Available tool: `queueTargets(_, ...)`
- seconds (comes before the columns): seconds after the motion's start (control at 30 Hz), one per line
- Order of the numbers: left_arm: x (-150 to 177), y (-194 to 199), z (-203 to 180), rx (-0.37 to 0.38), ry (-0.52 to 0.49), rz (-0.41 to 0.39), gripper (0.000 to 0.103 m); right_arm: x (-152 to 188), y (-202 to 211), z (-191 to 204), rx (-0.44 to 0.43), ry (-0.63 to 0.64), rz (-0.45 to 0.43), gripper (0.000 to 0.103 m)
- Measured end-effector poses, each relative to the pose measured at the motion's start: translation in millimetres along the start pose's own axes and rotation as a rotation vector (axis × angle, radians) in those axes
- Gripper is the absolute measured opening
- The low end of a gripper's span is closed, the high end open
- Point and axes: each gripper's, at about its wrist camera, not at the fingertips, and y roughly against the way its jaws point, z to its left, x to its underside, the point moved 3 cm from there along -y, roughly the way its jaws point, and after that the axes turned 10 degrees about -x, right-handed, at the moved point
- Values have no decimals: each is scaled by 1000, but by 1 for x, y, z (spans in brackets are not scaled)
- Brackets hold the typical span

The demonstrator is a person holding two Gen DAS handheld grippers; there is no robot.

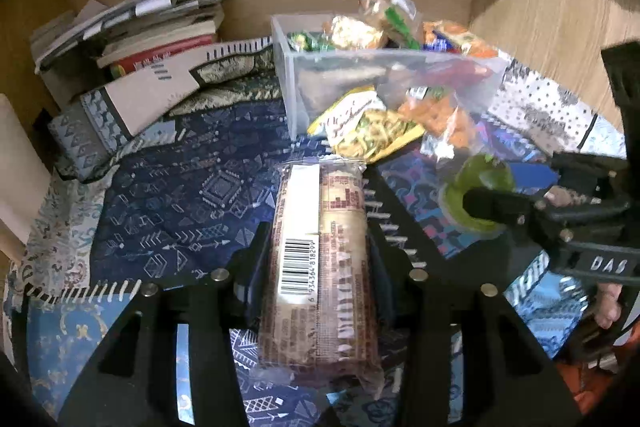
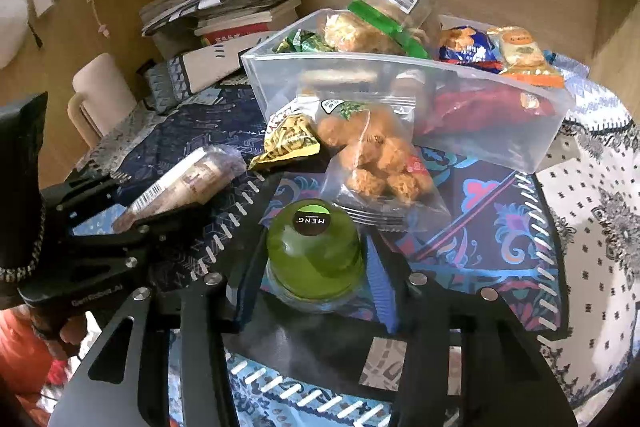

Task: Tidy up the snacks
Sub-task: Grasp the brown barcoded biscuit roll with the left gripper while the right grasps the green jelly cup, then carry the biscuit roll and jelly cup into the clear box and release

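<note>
Over patterned cloth (image 1: 168, 187), left gripper (image 1: 320, 267) clamps biscuit pack (image 1: 320, 259); right gripper (image 2: 316, 267) clasps green jelly cup (image 2: 314, 255).

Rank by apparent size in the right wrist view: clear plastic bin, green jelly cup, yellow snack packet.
1. clear plastic bin
2. green jelly cup, though it sits nearest the camera, which enlarges it
3. yellow snack packet

The long brown-wrapped biscuit pack (image 1: 320, 267) hides the inner faces of the left gripper's fingers (image 1: 256, 251), and its print is too blurred to read. The frosted wall of the clear plastic bin (image 2: 400, 99) veils a dark red packet (image 2: 480, 107) inside. The round green jelly cup (image 1: 480, 195) is partly covered by a black finger in the left view.
</note>
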Motion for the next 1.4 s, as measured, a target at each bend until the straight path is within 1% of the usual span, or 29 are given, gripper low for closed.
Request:
queueTargets(0.13,-14,15,3,12,22,-49,45,0,13,-2,-11,-8,-25,44)
queueTargets(0.27,-34,29,3,20,38,-94,45,-8,34,-6,-1,-3,-76,44)
queueTargets(0.47,-68,37,3,27,55,-152,45,-31,66,-13,33,14,-172,44)
queueTargets(0.63,-96,38,1,20,53,-196,45,-55,76,-22,65,22,-232,44)
queueTargets(0.77,-119,31,-1,19,56,-211,45,-72,80,-32,86,23,-270,44)
queueTargets(0.93,-140,15,-4,22,59,-205,45,-93,82,-48,114,29,-302,44)
queueTargets(1.07,-154,-5,-6,20,60,-187,45,-106,77,-61,143,29,-305,44)
queueTargets(1.4,-182,-65,-4,27,77,-105,45,-136,45,-103,203,8,-239,44)
